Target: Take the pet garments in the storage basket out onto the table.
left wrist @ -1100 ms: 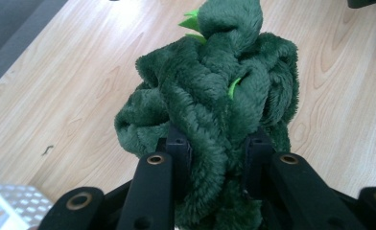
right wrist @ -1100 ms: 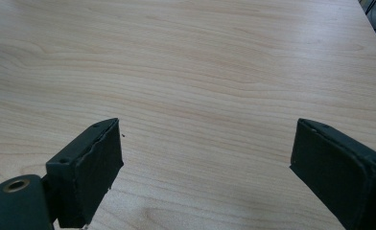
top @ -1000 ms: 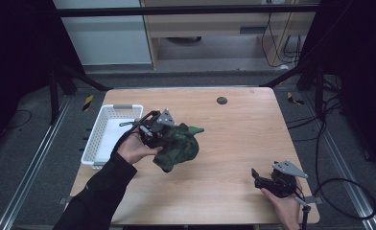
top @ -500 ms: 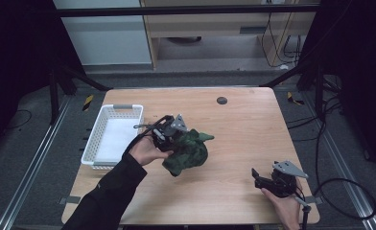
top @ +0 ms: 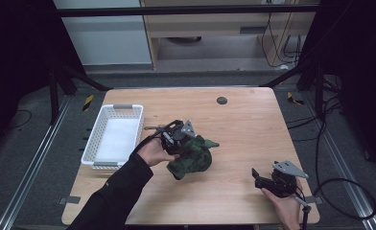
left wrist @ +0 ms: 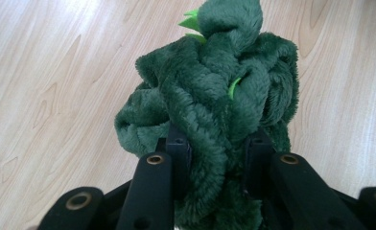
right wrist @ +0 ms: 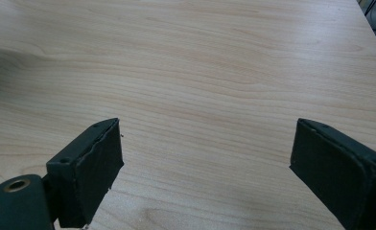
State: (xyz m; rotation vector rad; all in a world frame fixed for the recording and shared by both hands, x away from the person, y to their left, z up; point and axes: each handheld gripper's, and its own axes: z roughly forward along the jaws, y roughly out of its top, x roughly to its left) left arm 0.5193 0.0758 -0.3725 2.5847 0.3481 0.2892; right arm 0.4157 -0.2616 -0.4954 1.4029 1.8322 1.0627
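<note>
In the high view, the left gripper (top: 180, 135) sits near the middle of the tabletop (top: 243, 124), a little toward the left edge, with the person's left hand (top: 153, 151) behind it. Its jaws are clamped on a dark green plush toy (top: 192, 157), which bulges out toward the near edge and lies on or just above the wood; which of the 2 cannot be told from here. A white basket (top: 114, 137) stands along the left edge of the tabletop, just beside the hand and apart from the toy. A small dark round spot (top: 221, 100) marks the wood near the far edge. The right gripper (top: 259, 178) rests close to the near right corner, held by the right hand (top: 284, 205), well apart from the toy.

In the left gripper view, the 2 black jaws press into the plush toy (left wrist: 215, 96) from both sides, squeezing a thick fold of fur between them. Bright green bits poke out at the top and middle of the toy, with bare wood (left wrist: 47, 81) behind it.

In the right gripper view, the 2 jaws stand wide apart with nothing between them, above bare tabletop (right wrist: 200, 86).
</note>
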